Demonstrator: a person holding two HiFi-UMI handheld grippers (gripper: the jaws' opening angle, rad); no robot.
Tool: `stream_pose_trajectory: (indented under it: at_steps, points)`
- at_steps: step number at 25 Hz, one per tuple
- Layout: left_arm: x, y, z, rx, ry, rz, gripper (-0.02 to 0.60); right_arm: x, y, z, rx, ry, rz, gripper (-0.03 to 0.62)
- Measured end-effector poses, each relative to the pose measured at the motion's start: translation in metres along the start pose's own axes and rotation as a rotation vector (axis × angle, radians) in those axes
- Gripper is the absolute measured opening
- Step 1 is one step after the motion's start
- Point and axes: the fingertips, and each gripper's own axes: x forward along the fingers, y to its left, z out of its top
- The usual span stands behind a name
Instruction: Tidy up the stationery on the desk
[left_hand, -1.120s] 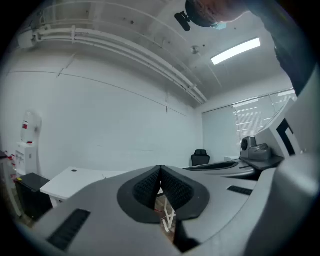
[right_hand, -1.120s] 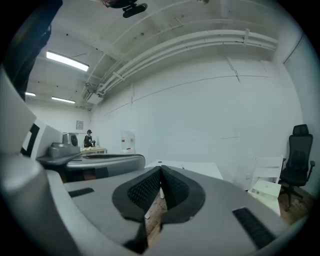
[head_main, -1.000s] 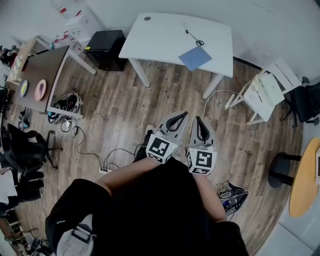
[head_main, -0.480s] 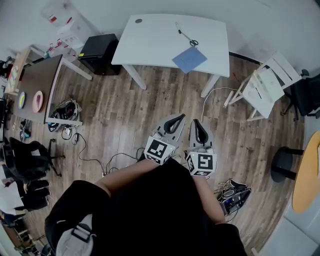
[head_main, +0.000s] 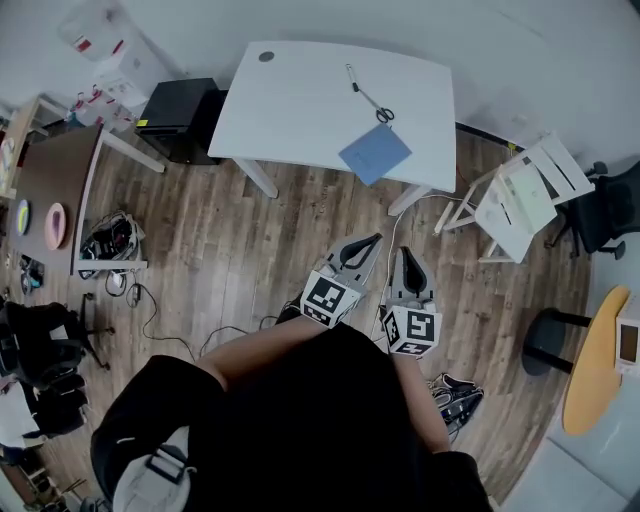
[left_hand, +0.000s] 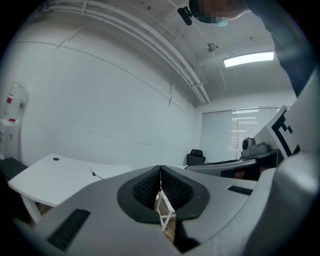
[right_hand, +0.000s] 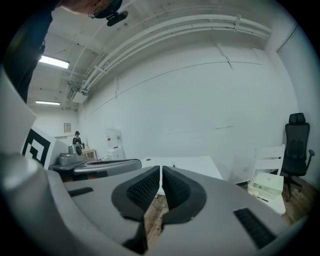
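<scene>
The person has stepped a bit closer over the last second, so the white desk (head_main: 300, 100) at top centre looks bigger, but the blue notebook (head_main: 375, 153), scissors (head_main: 382, 114) and pen (head_main: 351, 76) all lie loose on its right side, untouched. The left gripper (head_main: 366, 242) and right gripper (head_main: 407, 256) are both clenched on nothing at lower centre, well short of the desk. No pot or tray shows on the desk to put the stuff in.

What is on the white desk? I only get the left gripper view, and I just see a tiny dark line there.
Observer: A blue notebook lies by the desk's near edge.
Operator: Anything else?
Observer: Scissors lie farther back, past the notebook.
Operator: Are the right tongs carrying something?
Observer: No. The right tongs are shut, with nothing between them.
</scene>
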Motion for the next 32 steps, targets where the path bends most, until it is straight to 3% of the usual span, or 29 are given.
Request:
stream_pose_trajectory:
  at_steps: [7, 13, 22, 32]
  points:
    - [0.034, 0.067, -0.010, -0.001, 0.097, -0.013, 0.014, 0.089, -0.012, 0.009, 0.006, 0.054, -0.022, 0.035]
    - [0.056, 0.111, -0.019, -0.043, 0.133, -0.009, 0.014, 0.138, -0.025, 0.006, -0.002, 0.122, -0.059, 0.035]
    - [0.091, 0.176, -0.040, -0.141, 0.155, 0.131, 0.014, 0.206, -0.058, -0.004, -0.024, 0.186, 0.000, 0.035]
    - [0.155, 0.216, -0.097, -0.239, 0.321, 0.283, 0.014, 0.305, -0.137, -0.019, -0.093, 0.283, 0.186, 0.035]
